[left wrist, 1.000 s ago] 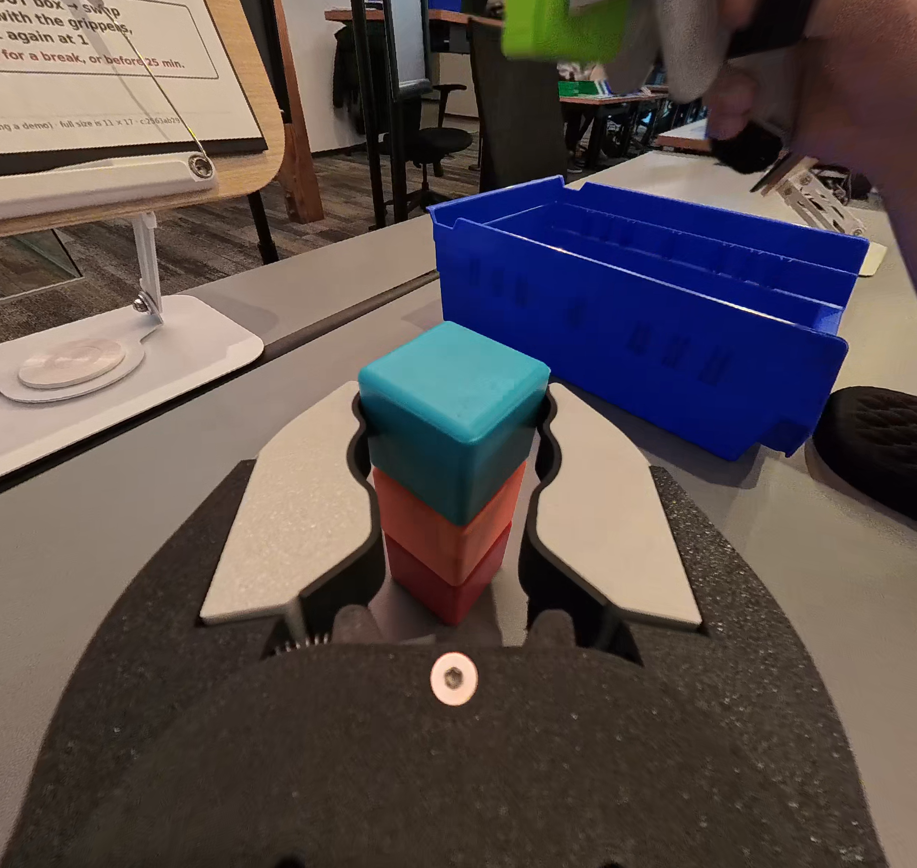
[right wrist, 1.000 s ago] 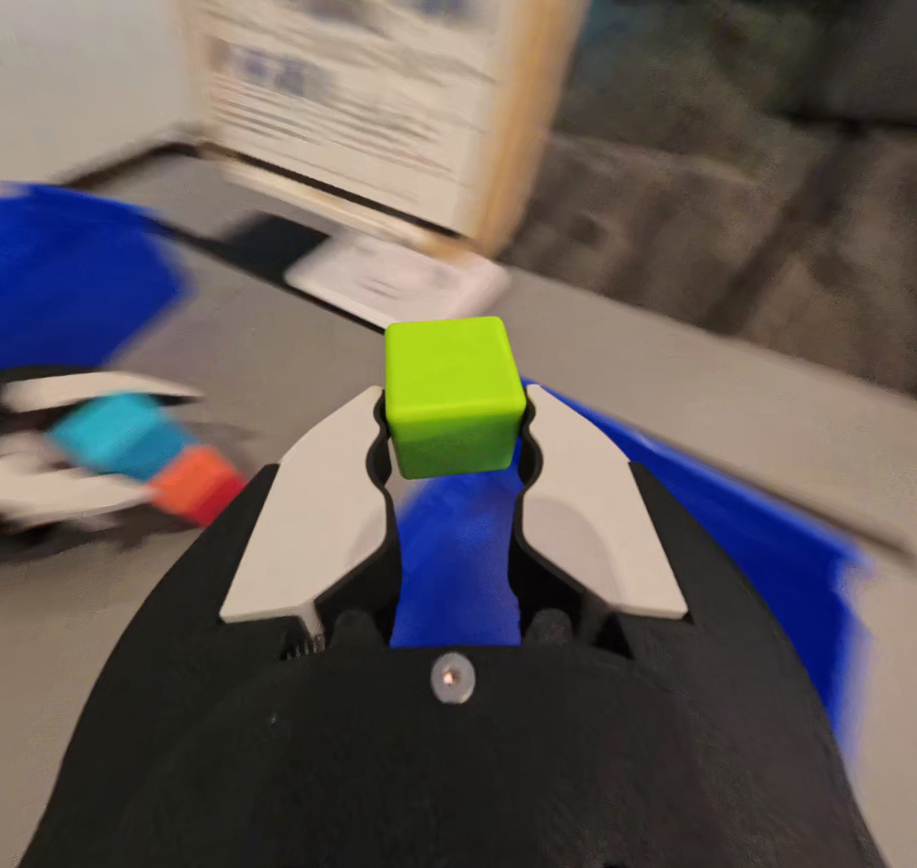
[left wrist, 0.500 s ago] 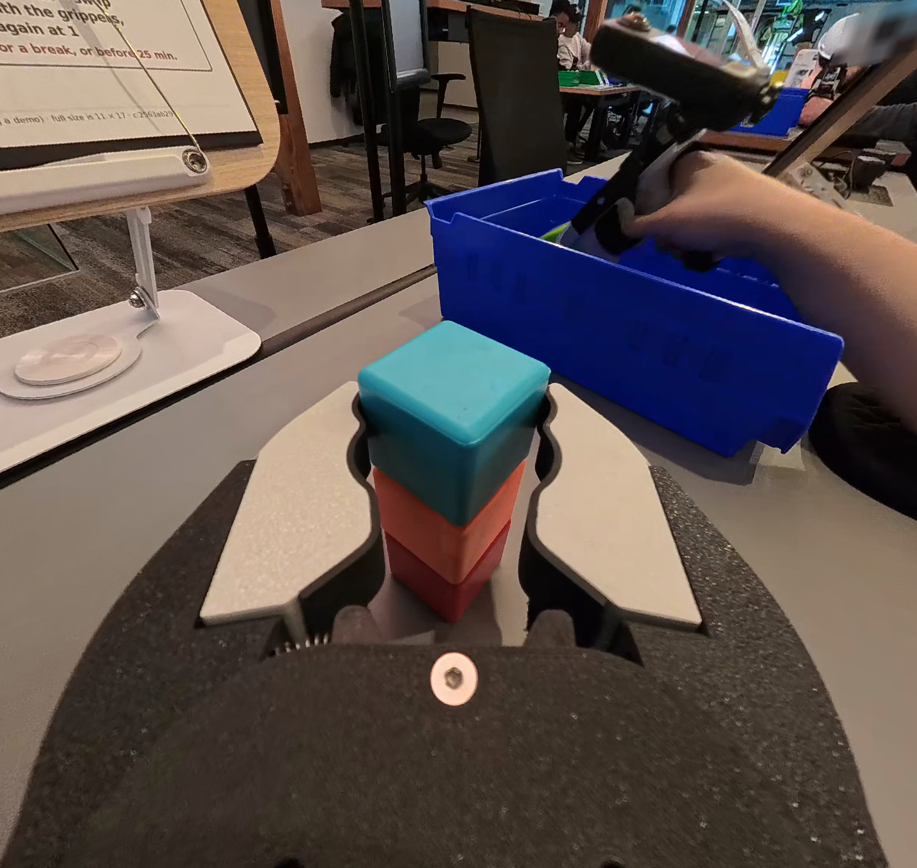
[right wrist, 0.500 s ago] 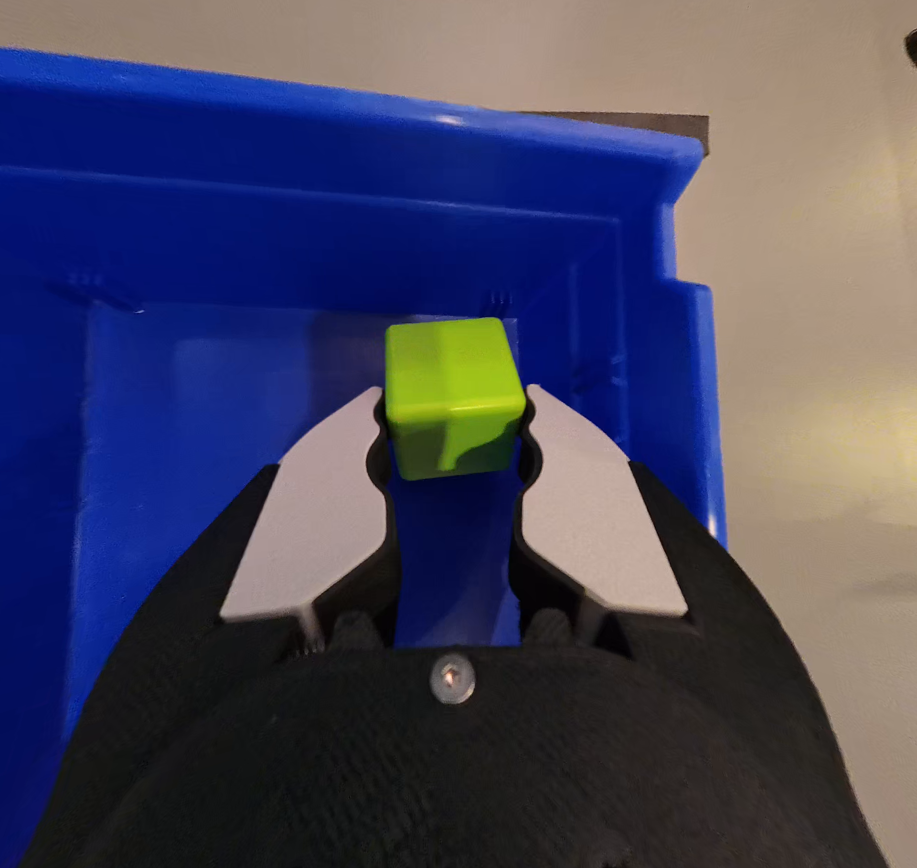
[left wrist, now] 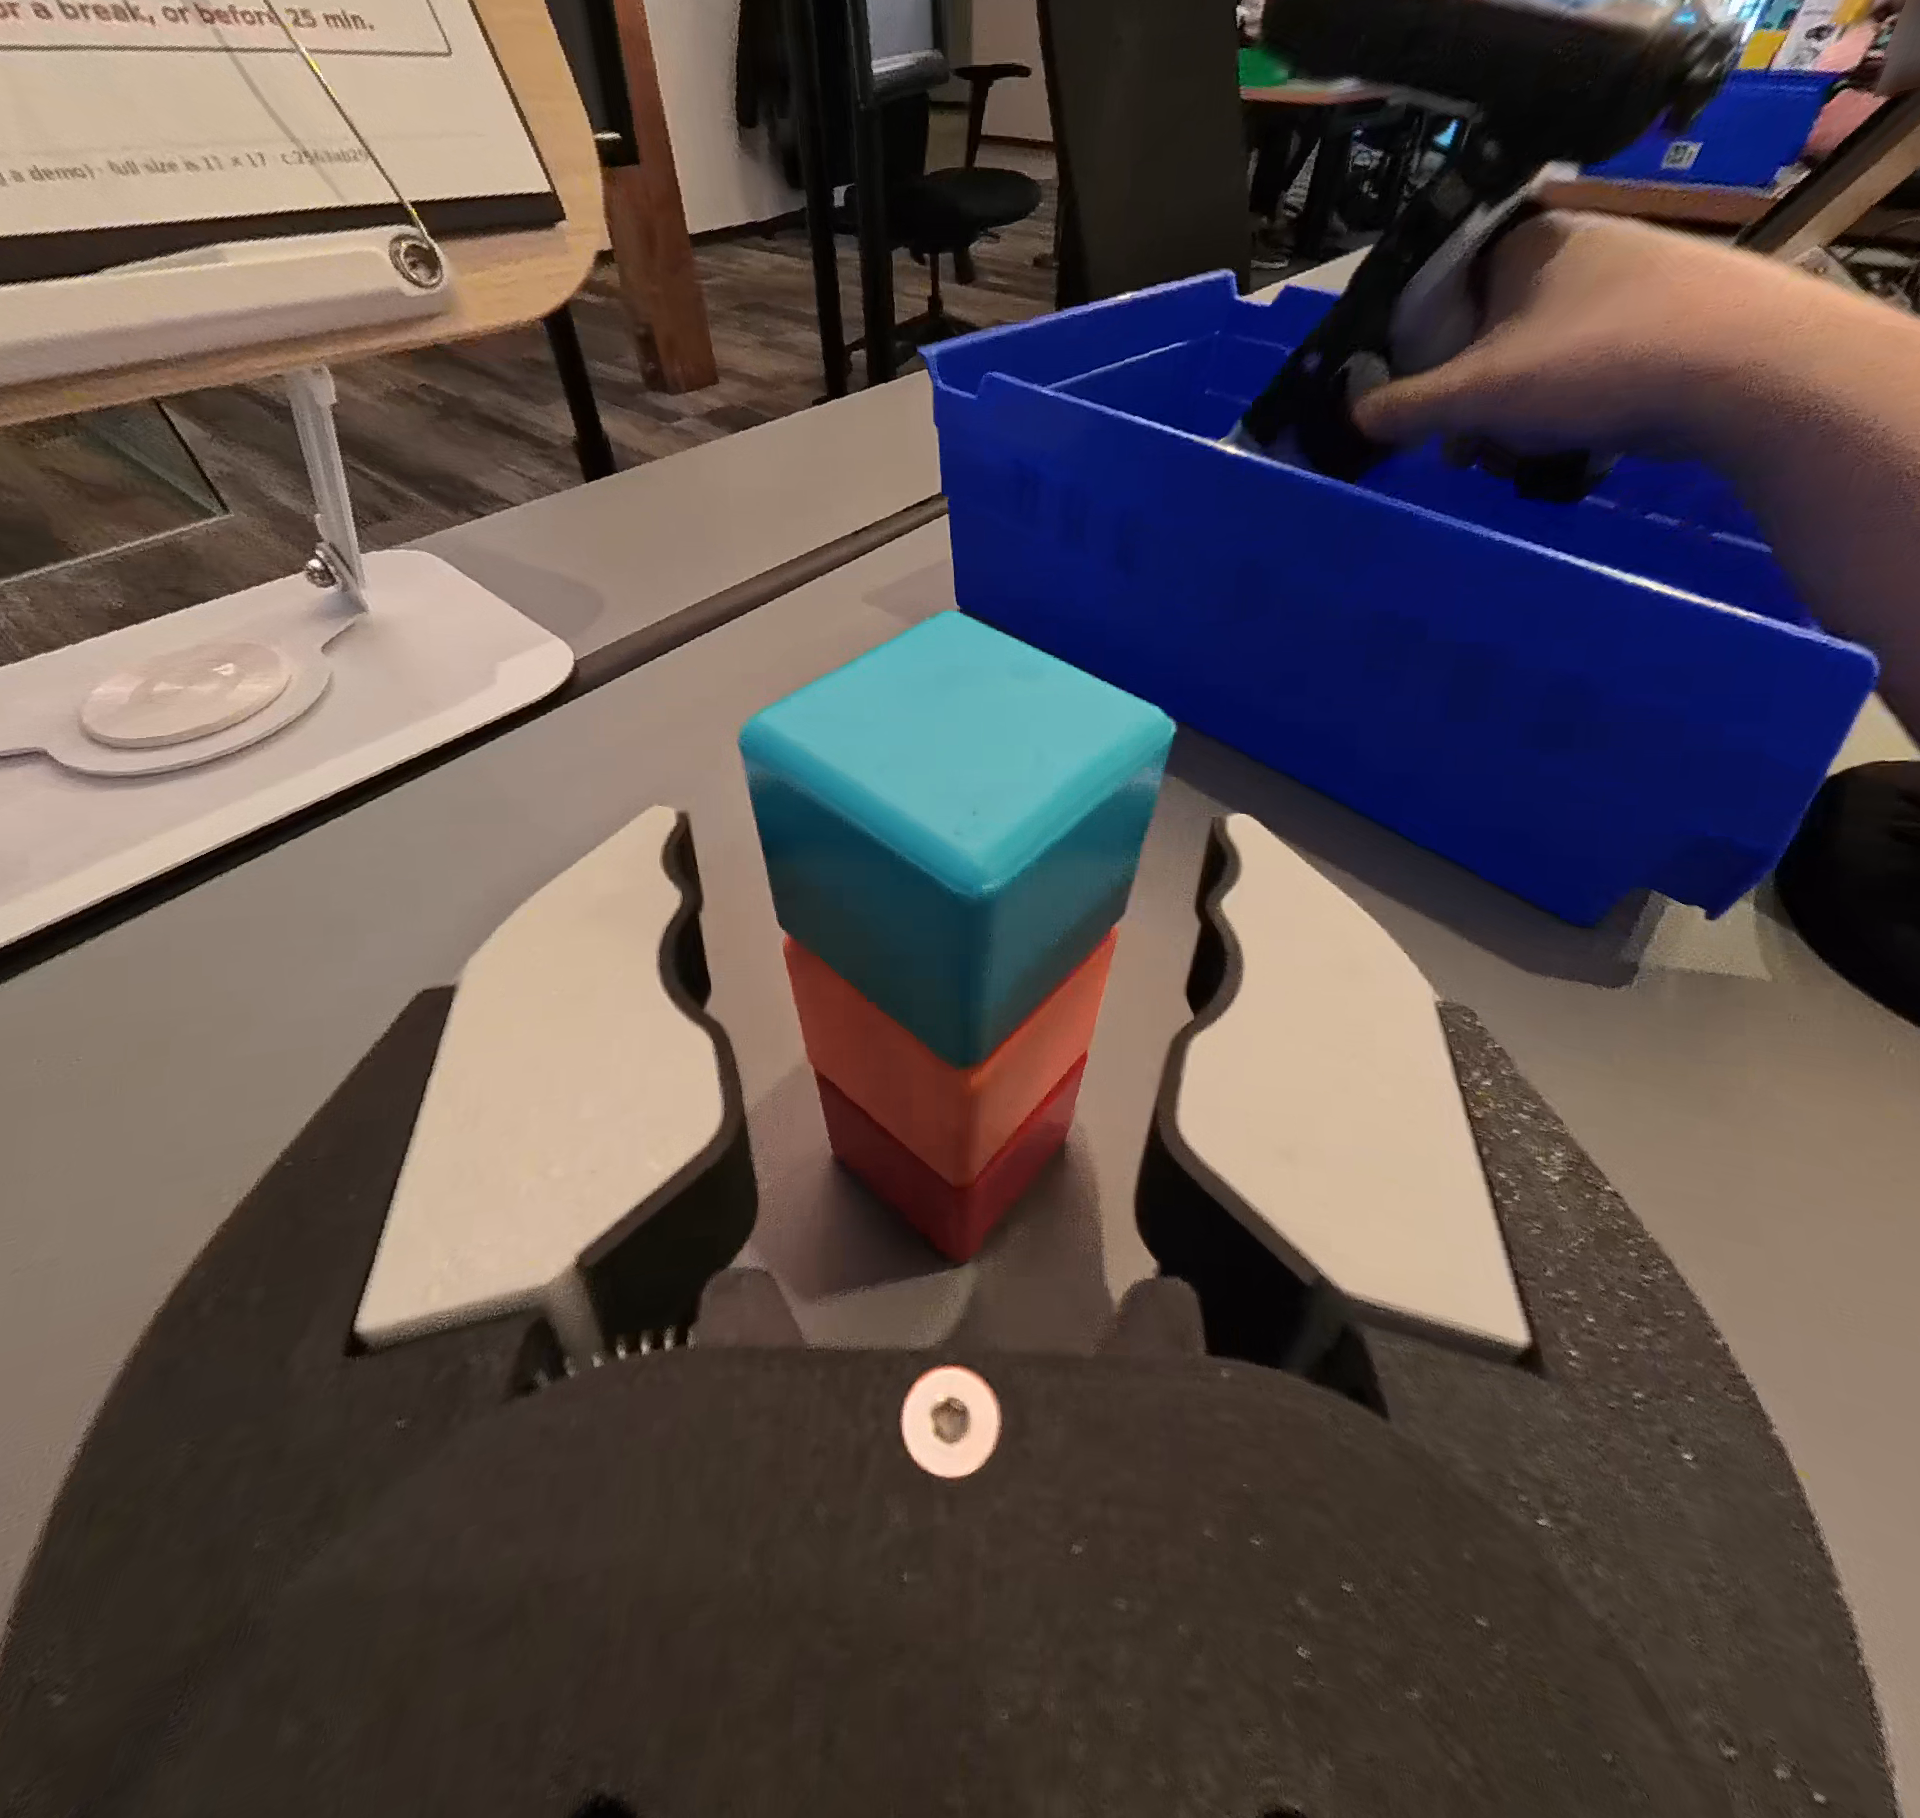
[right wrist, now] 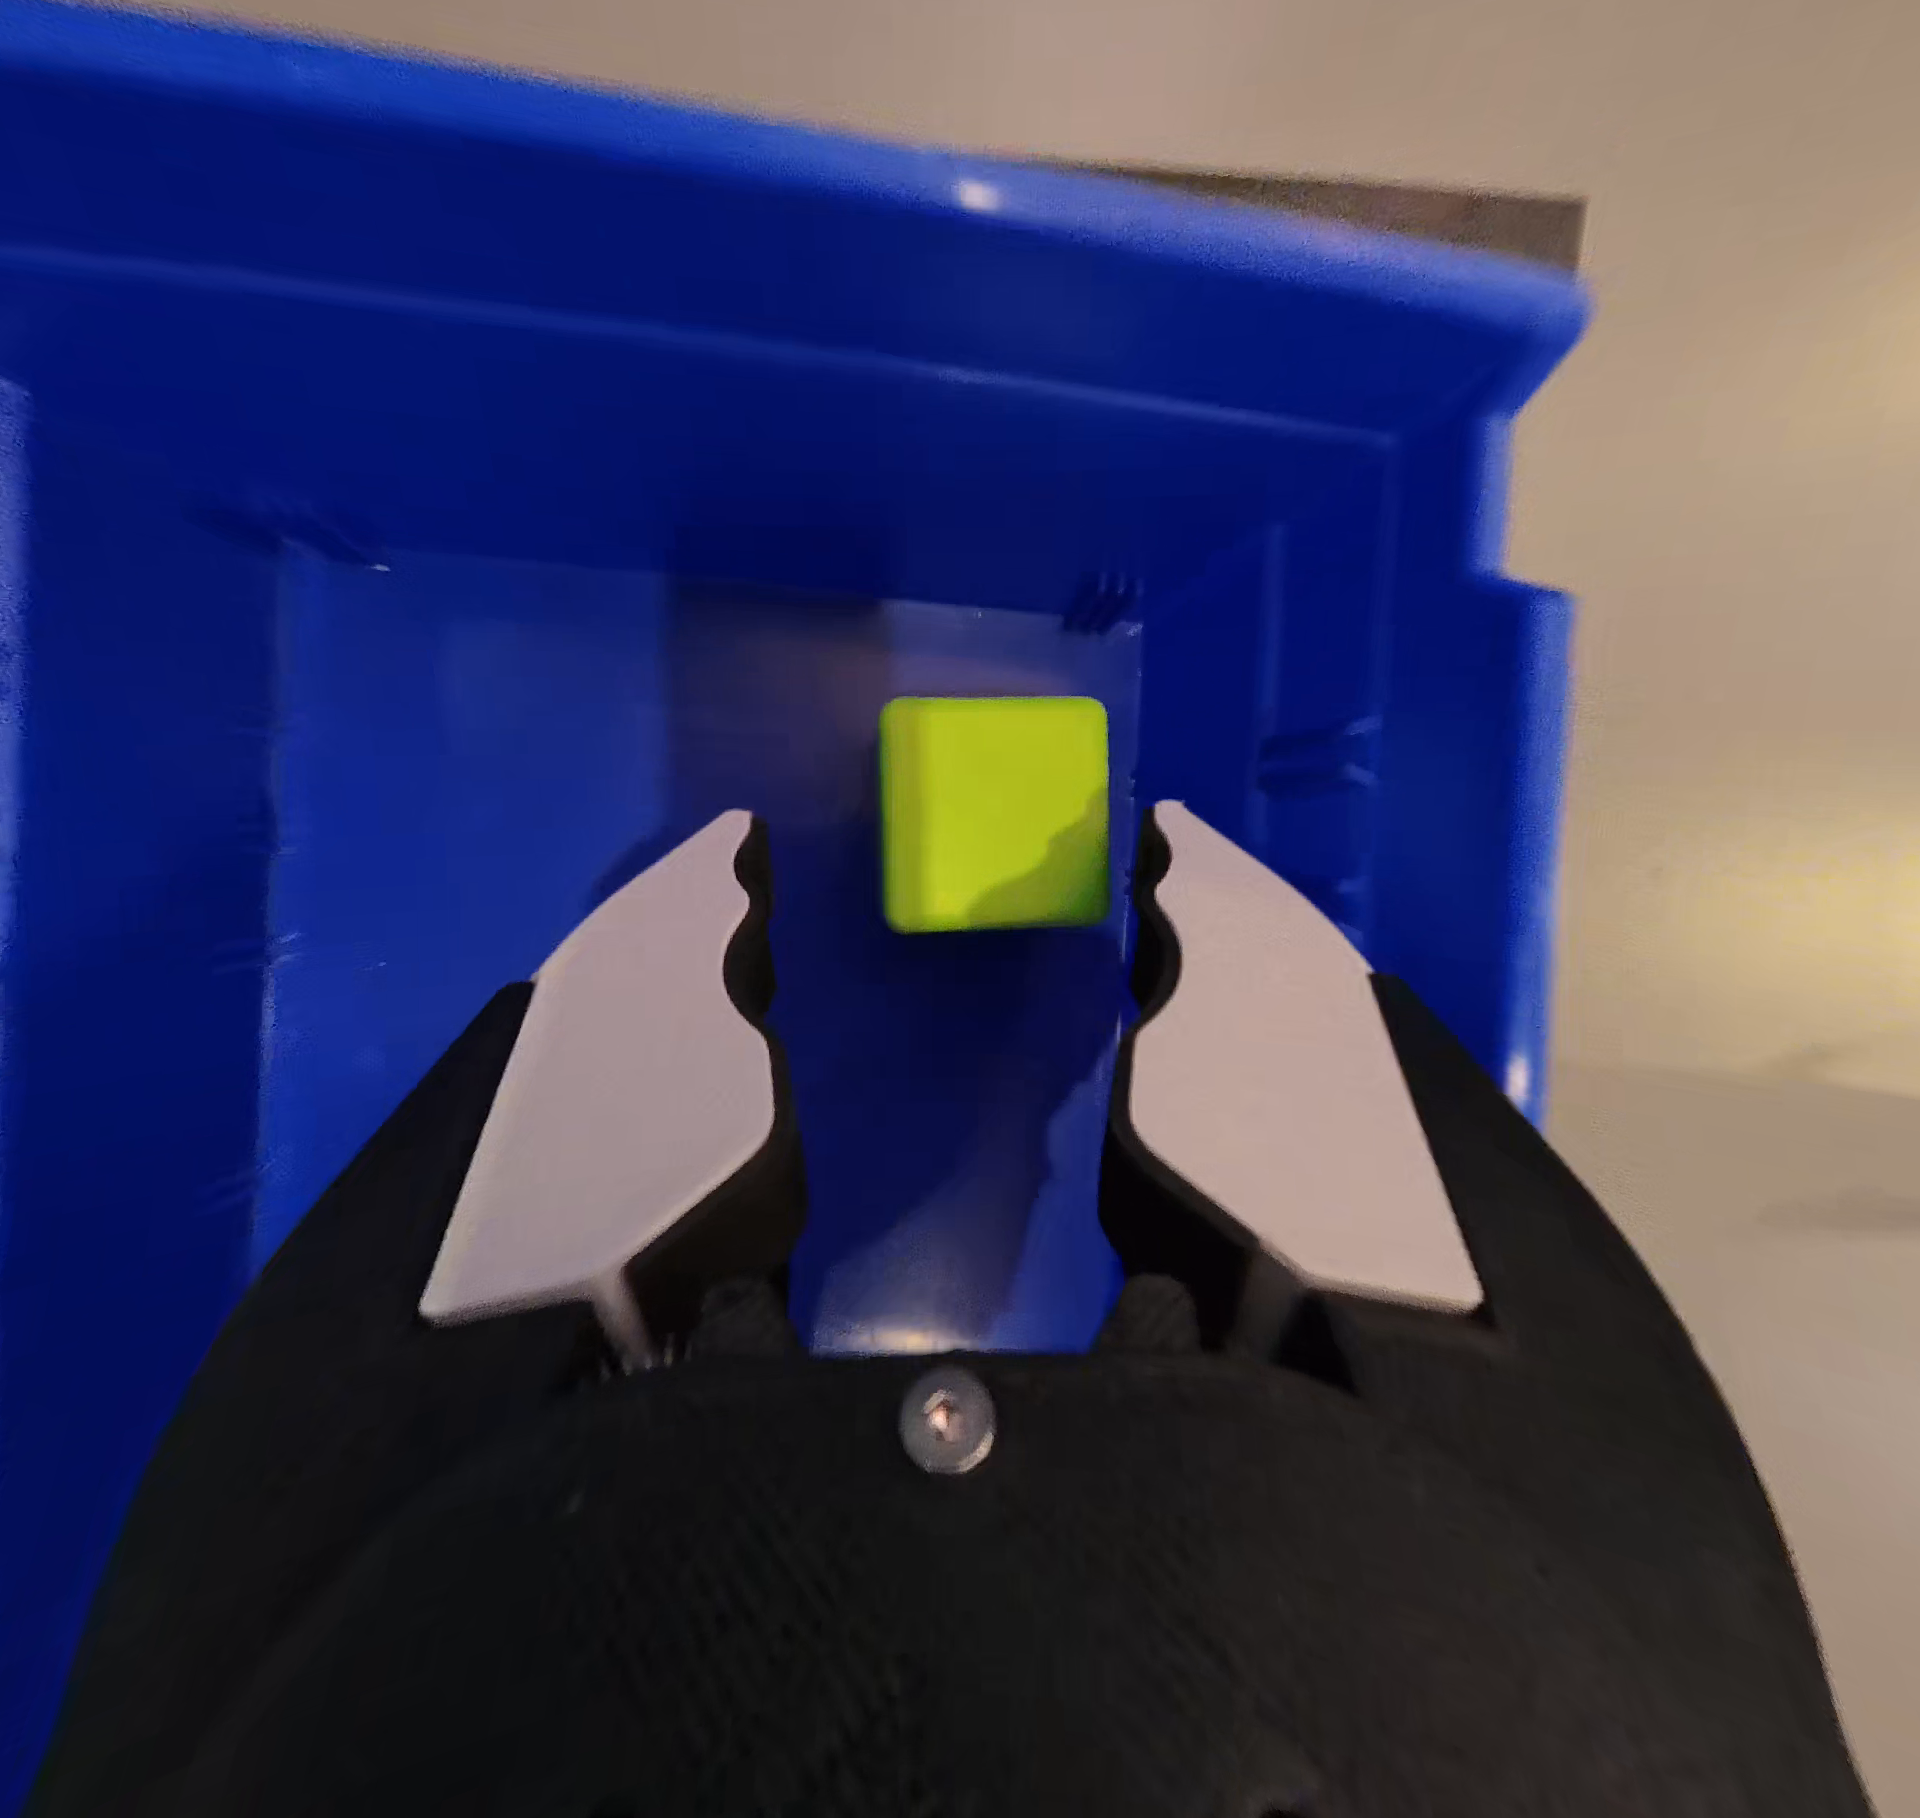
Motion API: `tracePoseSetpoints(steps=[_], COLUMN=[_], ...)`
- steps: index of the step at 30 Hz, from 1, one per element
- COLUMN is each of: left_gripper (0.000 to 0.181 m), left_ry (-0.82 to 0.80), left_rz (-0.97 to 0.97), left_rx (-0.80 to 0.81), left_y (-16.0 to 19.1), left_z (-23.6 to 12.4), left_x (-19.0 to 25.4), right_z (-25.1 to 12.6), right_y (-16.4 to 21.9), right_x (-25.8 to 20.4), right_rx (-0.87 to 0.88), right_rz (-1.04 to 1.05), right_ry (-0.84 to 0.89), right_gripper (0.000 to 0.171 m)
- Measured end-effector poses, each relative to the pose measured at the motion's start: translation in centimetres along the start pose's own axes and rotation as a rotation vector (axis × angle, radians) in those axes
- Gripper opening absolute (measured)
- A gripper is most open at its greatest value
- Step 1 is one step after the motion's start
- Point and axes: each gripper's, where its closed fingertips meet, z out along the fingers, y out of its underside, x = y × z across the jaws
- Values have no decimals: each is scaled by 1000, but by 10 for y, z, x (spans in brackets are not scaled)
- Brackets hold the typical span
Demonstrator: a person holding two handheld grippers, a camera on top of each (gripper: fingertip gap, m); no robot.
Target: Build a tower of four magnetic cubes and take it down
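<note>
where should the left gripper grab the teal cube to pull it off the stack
Grip the teal cube by its two flat side faces, coming in level from the front. The open left gripper already straddles it, and those faces are clear above the orange cube.

Even indoor light, wide-angle bending at edges; right view dimmer (slightly blurred).
</note>
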Motion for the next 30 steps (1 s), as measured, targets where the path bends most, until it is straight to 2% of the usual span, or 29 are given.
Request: tracePoseSetpoints(steps=[3,5,8,11,13,15,18,21,30], left_gripper=[93,87,85,83,82,81,75,65,65], left_ry=[-25,5,-11,-21,1,31,42,67,85], left_rz=[34,70,76,26,-4,-18,-39,-44,-32], left_rx=[-42,-86,-134,-120,-123,-145,-158,-171,-173], left_y=[11,20,31,29,30,32,34,35,35], left_z=[-1,-1,-2,-2,-1,1,3,4,5], left_x=[1,6,0,-5,-4,-2,-2,0,1], right_z=[-29,-55,-104,-166,-204,-226,-223,-194,-156], right_y=[-17,-31,-56,-69,-49,-27,-12,-2,25], right_x=[-2,-8,-39,-114,-174,-217,-259,-284,-323], right_rx=[84,160,337,556,622,640,630,564,434], right_rz=[-10,-35,-120,-302,-505,-648,-755,-836,-949], right_ry=[-18,-46,-188,-549,-870,-1097,-1184,-1101,-1052], right_gripper=[69,69,68,65,66,69,70,71,69])
